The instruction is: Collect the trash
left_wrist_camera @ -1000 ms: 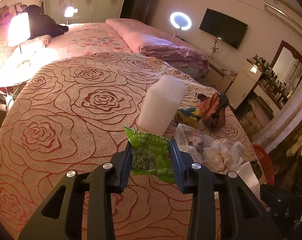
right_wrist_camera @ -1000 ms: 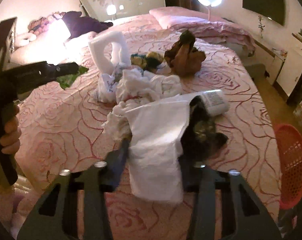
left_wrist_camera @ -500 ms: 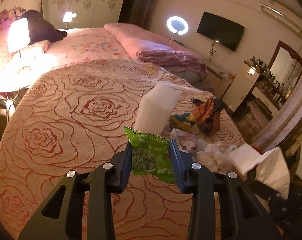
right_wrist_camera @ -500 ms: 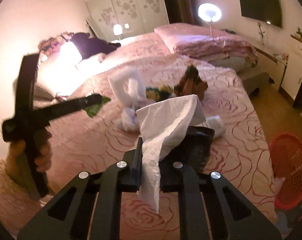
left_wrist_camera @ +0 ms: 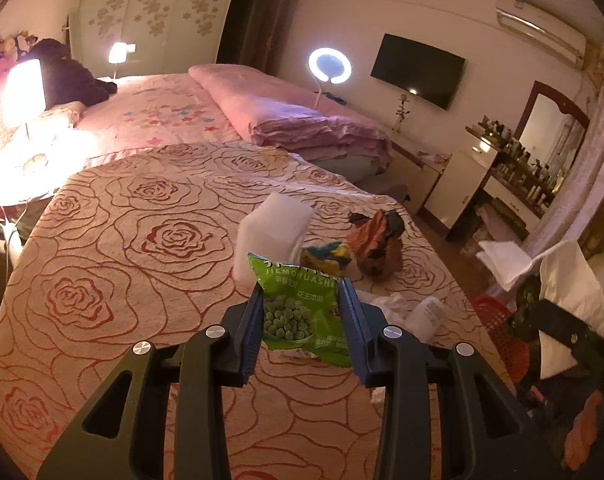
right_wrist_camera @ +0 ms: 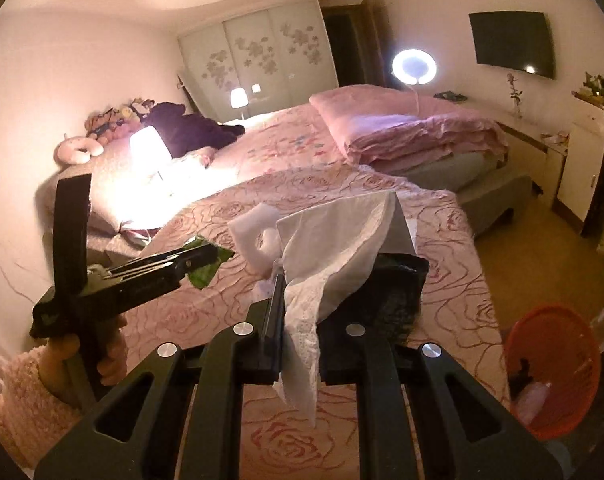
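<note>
Two black two-finger grippers, each loaded. Left gripper (left_wrist_camera: 300,312): jaws pinching one green plastic snack packet of peas (left_wrist_camera: 298,312), held upright above the rose-patterned bedspread (left_wrist_camera: 122,264), long axis running up and away from the camera, printed top edge pointing toward the far wall. Right gripper (right_wrist_camera: 315,312): jaws pressed together on one white paper tissue (right_wrist_camera: 325,256), its long axis near vertical, loose tail hanging down past the fingers, upper part fanned out above them; one dark crumpled wrapper (right_wrist_camera: 389,296) hard against the tissue's right side, whether also pinched not clear.

On the bedspread beyond the snack packet: one white foam block (left_wrist_camera: 270,236) just behind it, one blue-and-yellow crumpled wrapper (left_wrist_camera: 327,256) to the right of the block, one brown crumpled bag (left_wrist_camera: 375,244) further right, one white plastic bottle (left_wrist_camera: 427,316) lying on its side among crumpled white tissues (left_wrist_camera: 389,304).

One red mesh plastic basket (right_wrist_camera: 553,368) on the floor off the bedspread's right edge, with some items inside. One folded pink quilt (left_wrist_camera: 286,120) far behind.
</note>
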The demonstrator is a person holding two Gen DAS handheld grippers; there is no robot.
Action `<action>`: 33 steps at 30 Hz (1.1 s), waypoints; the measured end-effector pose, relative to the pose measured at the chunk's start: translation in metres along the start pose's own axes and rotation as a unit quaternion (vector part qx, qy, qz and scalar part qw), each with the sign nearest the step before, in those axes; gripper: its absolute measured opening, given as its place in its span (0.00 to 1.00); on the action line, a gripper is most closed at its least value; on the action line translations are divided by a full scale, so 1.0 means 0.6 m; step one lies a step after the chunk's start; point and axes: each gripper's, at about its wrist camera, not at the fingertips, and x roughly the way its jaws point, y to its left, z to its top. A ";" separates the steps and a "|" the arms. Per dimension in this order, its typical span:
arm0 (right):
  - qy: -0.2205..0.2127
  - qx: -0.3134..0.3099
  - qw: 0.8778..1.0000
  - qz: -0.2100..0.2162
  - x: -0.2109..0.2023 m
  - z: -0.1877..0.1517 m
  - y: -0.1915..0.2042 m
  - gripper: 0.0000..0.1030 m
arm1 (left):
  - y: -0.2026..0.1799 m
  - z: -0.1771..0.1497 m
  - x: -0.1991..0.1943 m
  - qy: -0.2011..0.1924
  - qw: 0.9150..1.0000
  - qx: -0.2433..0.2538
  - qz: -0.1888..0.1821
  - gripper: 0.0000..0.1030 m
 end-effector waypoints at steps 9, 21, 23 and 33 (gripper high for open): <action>0.045 -0.015 0.999 -0.003 0.050 -0.051 0.001 0.13 | -0.012 -0.008 0.007 0.006 1.000 0.007 -0.006 0.34; 0.116 0.000 0.992 0.041 0.100 -0.109 -0.006 0.36 | -0.003 -0.011 0.021 0.018 1.000 0.003 -0.005 0.34; 0.114 0.002 0.993 0.039 0.094 -0.112 -0.007 0.54 | -0.002 -0.012 0.023 0.020 1.000 0.001 -0.004 0.34; 0.112 0.004 0.993 0.031 0.067 -0.115 -0.026 0.65 | -0.001 -0.015 0.025 0.023 1.000 0.000 -0.004 0.34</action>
